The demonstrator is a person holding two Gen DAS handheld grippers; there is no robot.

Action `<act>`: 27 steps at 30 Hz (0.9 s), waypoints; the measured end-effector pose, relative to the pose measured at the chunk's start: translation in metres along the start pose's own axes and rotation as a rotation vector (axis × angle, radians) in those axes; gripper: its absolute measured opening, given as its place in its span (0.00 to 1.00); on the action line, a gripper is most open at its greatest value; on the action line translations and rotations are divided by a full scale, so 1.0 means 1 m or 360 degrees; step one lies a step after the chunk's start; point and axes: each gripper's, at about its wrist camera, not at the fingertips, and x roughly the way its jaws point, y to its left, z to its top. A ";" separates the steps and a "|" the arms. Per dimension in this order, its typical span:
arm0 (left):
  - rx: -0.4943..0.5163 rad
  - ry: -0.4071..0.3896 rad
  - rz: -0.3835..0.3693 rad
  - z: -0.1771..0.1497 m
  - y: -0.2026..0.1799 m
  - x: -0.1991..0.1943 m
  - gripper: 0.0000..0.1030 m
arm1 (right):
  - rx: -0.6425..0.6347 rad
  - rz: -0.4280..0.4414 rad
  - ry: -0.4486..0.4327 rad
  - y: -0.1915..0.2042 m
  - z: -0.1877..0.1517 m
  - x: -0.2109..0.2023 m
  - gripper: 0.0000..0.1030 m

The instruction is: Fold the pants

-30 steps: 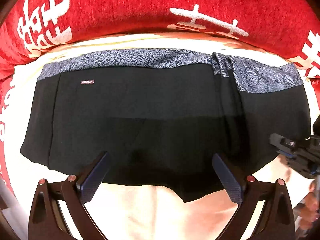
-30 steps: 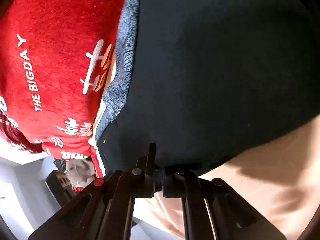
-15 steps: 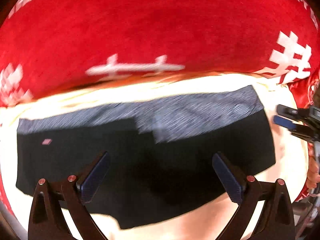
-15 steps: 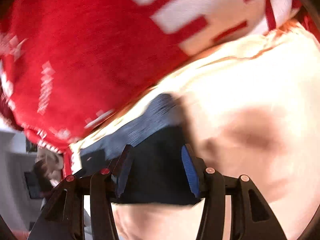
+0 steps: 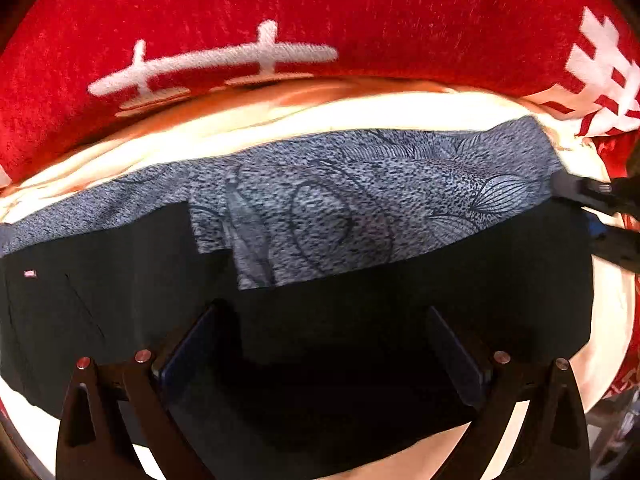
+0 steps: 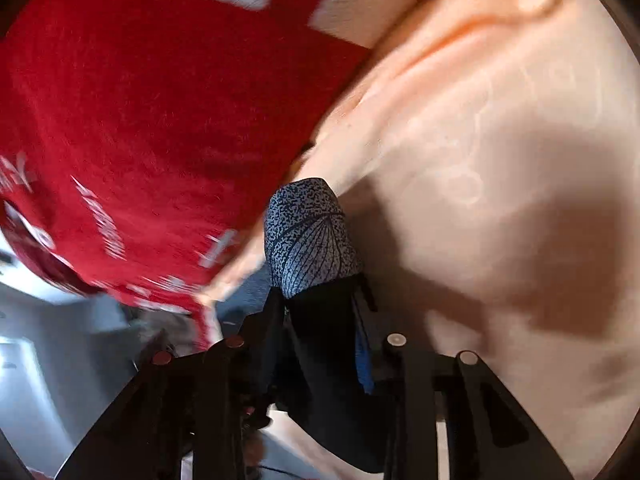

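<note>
The black pants (image 5: 360, 312) with a grey patterned waistband (image 5: 360, 204) lie folded across a cream sheet (image 5: 320, 120). My left gripper (image 5: 320, 344) is open, its fingers (image 5: 192, 344) low over the black cloth near its front edge. My right gripper (image 6: 320, 300) is shut on the pants' right end, with the waistband corner (image 6: 308, 236) sticking out past its tips. It also shows in the left wrist view (image 5: 600, 208) at the pants' right edge.
A red blanket with white characters (image 5: 320, 20) lies along the far side of the sheet and fills the left of the right wrist view (image 6: 140, 120). Bare cream sheet (image 6: 500, 160) lies right of the pants. A grey room floor (image 6: 48, 360) shows beyond the edge.
My right gripper let go of the front hem, moved to the pants' right end and shut on the waistband corner. My left gripper stayed open and moved closer over the black cloth.
</note>
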 end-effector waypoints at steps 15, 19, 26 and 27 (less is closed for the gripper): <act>-0.0149 -0.0013 0.0120 -0.046 0.070 -0.054 0.99 | -0.0276 -0.0677 -0.0195 0.037 -0.051 -0.021 0.51; -0.0184 0.0002 0.0185 -0.068 0.102 -0.067 0.99 | -0.0373 -0.0626 -0.0185 0.060 -0.078 -0.020 0.43; -0.0225 0.0047 0.0229 -0.113 0.149 -0.083 0.99 | -0.0698 -0.0693 -0.0039 0.114 -0.107 0.047 0.43; -0.0232 0.0050 0.0232 -0.118 0.154 -0.085 0.99 | -0.0728 -0.0697 -0.0014 0.121 -0.110 0.061 0.43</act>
